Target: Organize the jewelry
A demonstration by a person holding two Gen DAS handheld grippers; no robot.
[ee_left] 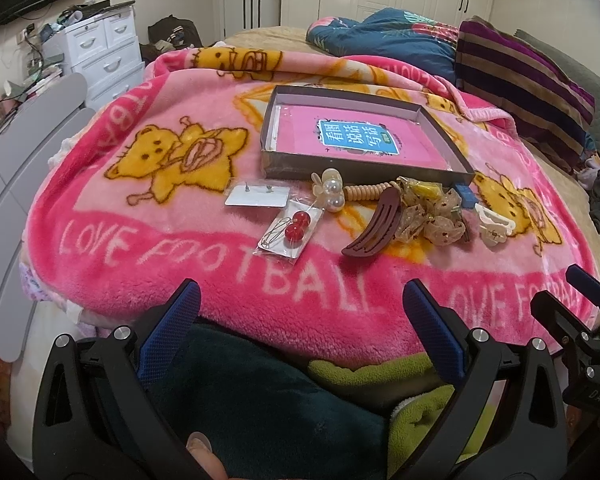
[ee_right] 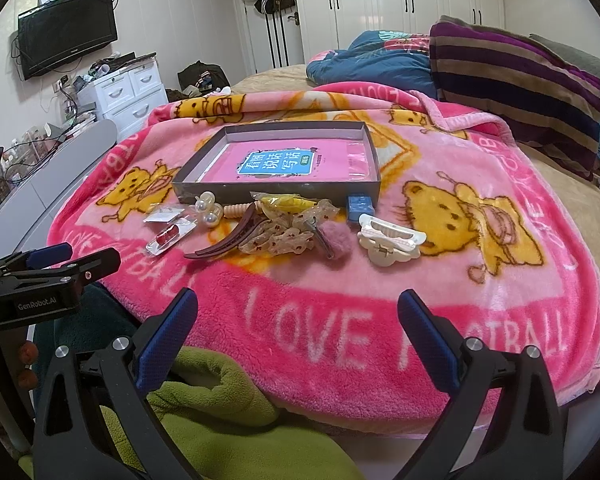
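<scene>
A shallow grey box (ee_left: pixel 364 171) (ee_right: pixel 276 193) with a pink booklet (ee_left: pixel 356 136) (ee_right: pixel 288 164) inside lies on the pink blanket. In front of it is a row of jewelry: a stud-earring card (ee_left: pixel 257 197), bagged red bead earrings (ee_left: pixel 294 226) (ee_right: pixel 170 237), pearl clips (ee_left: pixel 332 192) (ee_right: pixel 210 212), a beige coil (ee_left: pixel 366 191), a maroon hair clip (ee_left: pixel 374 230) (ee_right: pixel 224 240), a sheer bow (ee_left: pixel 432 216) (ee_right: pixel 288 232), a blue box (ee_right: pixel 360 204), a pink pompom clip (ee_right: pixel 336 244) and a white claw clip (ee_left: pixel 494 226) (ee_right: pixel 390 240). My left gripper (ee_left: pixel 302 300) and right gripper (ee_right: pixel 298 308) hover open at the near edge, holding nothing.
The blanket (ee_right: pixel 380 300) covers a bed, with folded quilts (ee_right: pixel 500 68) at the far right. White drawers (ee_left: pixel 104 52) and a grey footboard (ee_left: pixel 28 152) stand on the left. Green and dark fleece clothing (ee_right: pixel 220 420) lies below the grippers.
</scene>
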